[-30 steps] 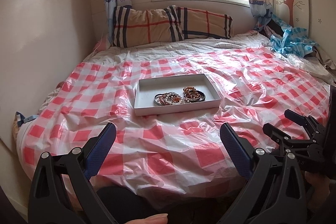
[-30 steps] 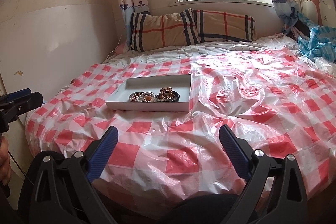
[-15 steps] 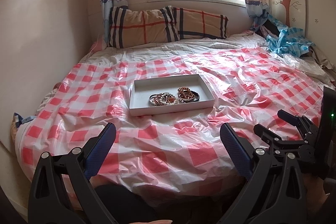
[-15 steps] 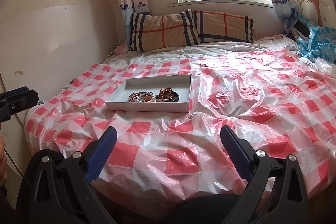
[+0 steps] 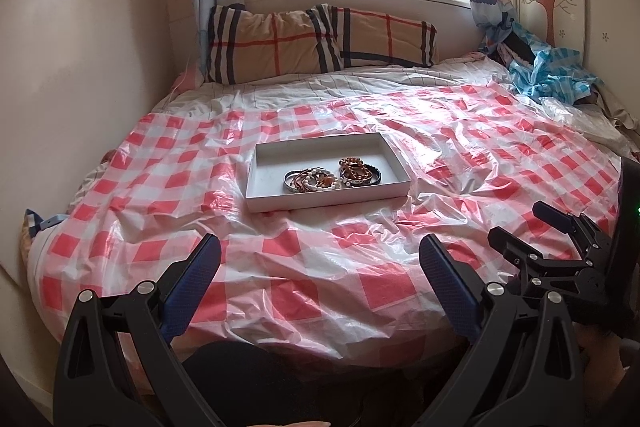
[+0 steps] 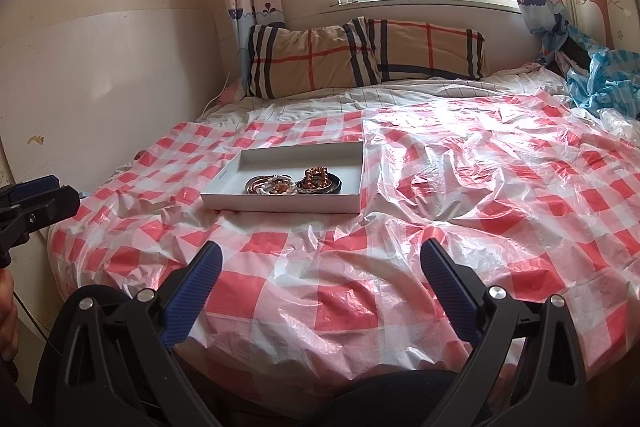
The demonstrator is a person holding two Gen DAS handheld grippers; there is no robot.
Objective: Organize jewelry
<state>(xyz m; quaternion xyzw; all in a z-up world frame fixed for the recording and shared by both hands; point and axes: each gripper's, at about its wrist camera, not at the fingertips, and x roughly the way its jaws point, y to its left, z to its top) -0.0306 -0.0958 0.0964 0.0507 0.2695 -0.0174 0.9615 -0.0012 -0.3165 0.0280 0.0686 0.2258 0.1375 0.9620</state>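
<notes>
Both grippers empty w/ jaws wide apart, left gripper (image 5: 320,271) & right gripper (image 6: 320,267) low in frame, bracelets (image 5: 332,177) heaped in white tray (image 5: 320,201) mid-frame: approach slow, pinch one band, don't drag the tangle.

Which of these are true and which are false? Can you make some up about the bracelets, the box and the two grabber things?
1. The bracelets lie inside the white tray. True.
2. The left gripper is shut on a bracelet. False: its jaws are wide open and hold nothing.
3. The tray sits on the red-and-white checked plastic sheet. True.
4. The right gripper touches the tray. False: it is open, short of the tray, near the bed's front edge.
5. The bracelets fill the whole tray. False: they bunch near its front wall, and the back part is bare.
</notes>
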